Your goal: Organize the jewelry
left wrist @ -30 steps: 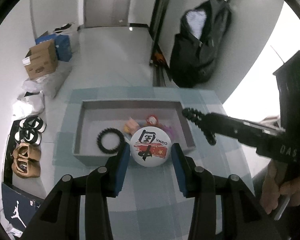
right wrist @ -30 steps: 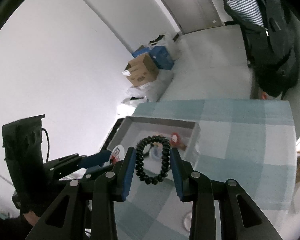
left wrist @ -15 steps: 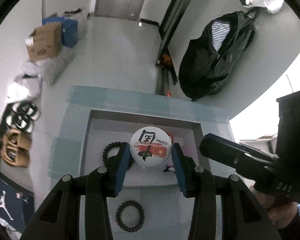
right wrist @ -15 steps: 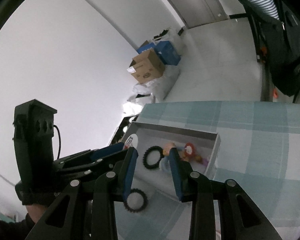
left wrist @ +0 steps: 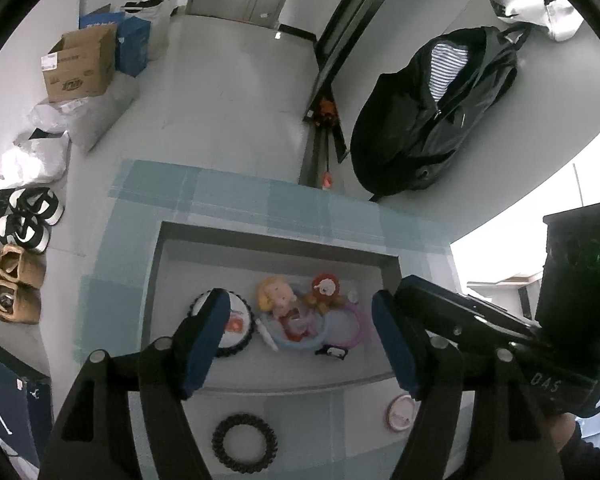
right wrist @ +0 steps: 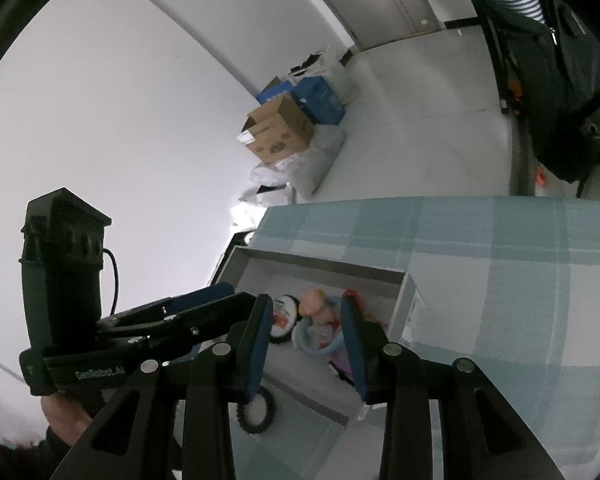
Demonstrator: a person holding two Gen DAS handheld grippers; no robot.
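Jaws of both the left gripper (left wrist: pixel 300 338) and right gripper (right wrist: pixel 305 342) stand apart, empty. Below them, black coiled bracelet (left wrist: pixel 245 443) appears light, springy; pinch one side of its ring.

Trinkets (left wrist: pixel 300 316) in tray (left wrist: pixel 276 240); hair tie (left wrist: pixel 245 443) before it.

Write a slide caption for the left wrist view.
Open left gripper above a gray tray of trinkets; a black hair tie lies outside on the checked cloth.
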